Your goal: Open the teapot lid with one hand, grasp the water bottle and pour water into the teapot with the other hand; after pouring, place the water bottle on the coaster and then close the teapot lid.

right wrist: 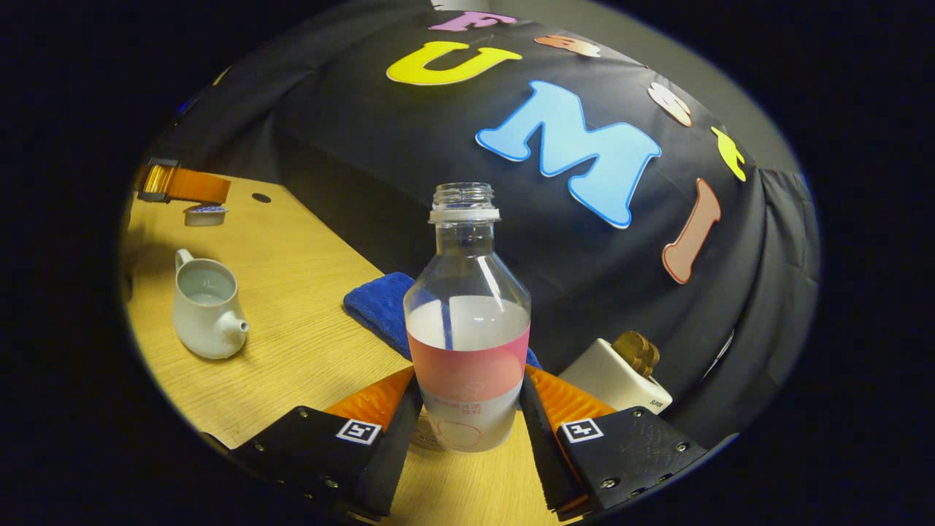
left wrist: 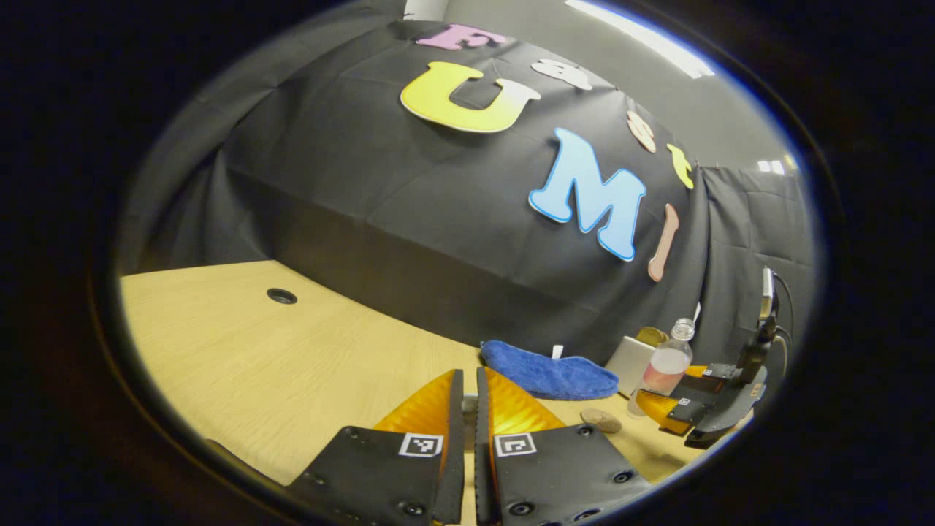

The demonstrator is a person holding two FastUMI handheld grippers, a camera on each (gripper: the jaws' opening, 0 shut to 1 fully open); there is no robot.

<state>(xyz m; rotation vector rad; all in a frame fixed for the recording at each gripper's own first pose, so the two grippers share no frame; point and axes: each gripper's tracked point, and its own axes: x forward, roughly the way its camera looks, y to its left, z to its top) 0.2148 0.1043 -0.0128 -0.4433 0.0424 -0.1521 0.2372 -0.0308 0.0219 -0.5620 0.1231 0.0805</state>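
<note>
In the right gripper view, my right gripper [right wrist: 467, 394] is shut on the lower part of a clear water bottle [right wrist: 467, 321], one finger on each side. The bottle is upright, uncapped, has a pink label and is about half full. A round cork coaster [right wrist: 426, 438] shows at its base on the left. The white teapot [right wrist: 206, 307] stands open at the left with water inside. Beyond it my left gripper [right wrist: 182, 186] holds the teapot lid [right wrist: 204, 214] off the table. In the left gripper view, the left gripper [left wrist: 468, 387] has its fingers almost together; the bottle [left wrist: 666, 365], coaster [left wrist: 600, 420] and right gripper [left wrist: 668, 389] are at the right.
A folded blue cloth [right wrist: 380, 307] lies behind the bottle against the booth wall and also shows as the cloth [left wrist: 548, 372] near the coaster. A white box with a gold top [right wrist: 617, 376] stands to the right. The wooden table [left wrist: 256, 351] has a cable hole [left wrist: 281, 296].
</note>
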